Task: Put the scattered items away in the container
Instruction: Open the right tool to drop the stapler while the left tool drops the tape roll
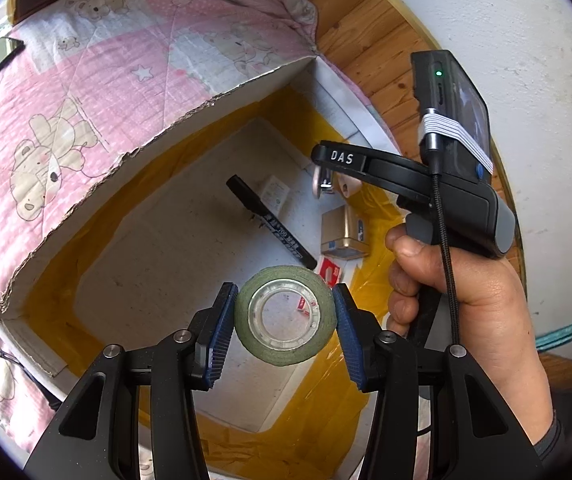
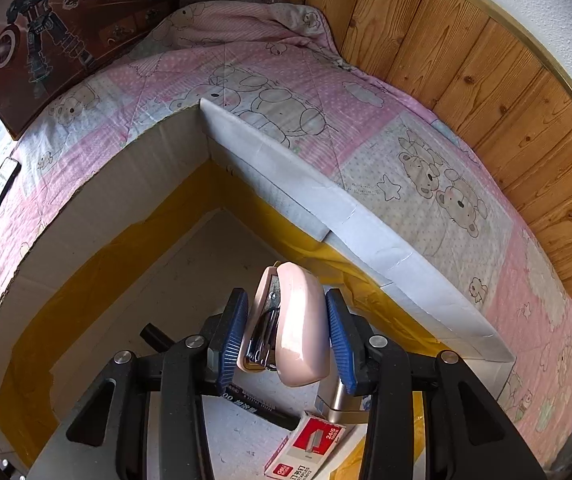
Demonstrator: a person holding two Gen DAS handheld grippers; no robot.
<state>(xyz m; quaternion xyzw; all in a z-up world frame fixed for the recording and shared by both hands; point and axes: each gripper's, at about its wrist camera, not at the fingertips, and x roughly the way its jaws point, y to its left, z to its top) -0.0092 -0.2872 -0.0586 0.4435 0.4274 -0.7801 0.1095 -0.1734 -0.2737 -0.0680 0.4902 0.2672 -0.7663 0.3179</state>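
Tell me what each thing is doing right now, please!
Left claw: shut on the green tape roll, above the box.
Right claw: shut on the pink stapler, above the box.
Cardboard box: open.
Black marker: capped, lying in the box.
Staples box: lying in the box.

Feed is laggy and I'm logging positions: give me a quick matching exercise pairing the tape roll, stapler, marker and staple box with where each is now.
Things:
1. green tape roll
2. pink stapler
3. black marker
4. red staple box

Places:
A. lying on the box floor, cap end toward the far corner
B. between the left gripper jaws
C. on the box floor, under the right gripper
D. between the right gripper jaws

Pairs: 1-B, 2-D, 3-A, 4-C
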